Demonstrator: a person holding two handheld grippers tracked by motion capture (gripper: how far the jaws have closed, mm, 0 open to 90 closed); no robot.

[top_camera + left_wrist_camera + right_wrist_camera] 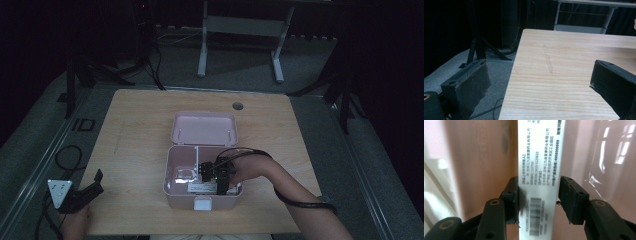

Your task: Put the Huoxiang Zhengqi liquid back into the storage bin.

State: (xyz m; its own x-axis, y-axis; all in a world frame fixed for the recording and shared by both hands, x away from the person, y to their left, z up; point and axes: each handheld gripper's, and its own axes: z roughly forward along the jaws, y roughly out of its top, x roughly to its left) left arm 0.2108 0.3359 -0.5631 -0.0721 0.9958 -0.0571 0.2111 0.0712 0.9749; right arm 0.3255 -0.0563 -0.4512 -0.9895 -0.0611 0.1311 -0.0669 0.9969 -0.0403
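The left gripper (95, 181) rests near left with jaws wide apart, while the right gripper (539, 195), reaching centre, is nearly closed.

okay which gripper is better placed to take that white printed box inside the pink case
Right. The right gripper is already inside the pink case, its jaws either side of the white printed box. The left gripper sits open at the table's near-left corner, away from the case.
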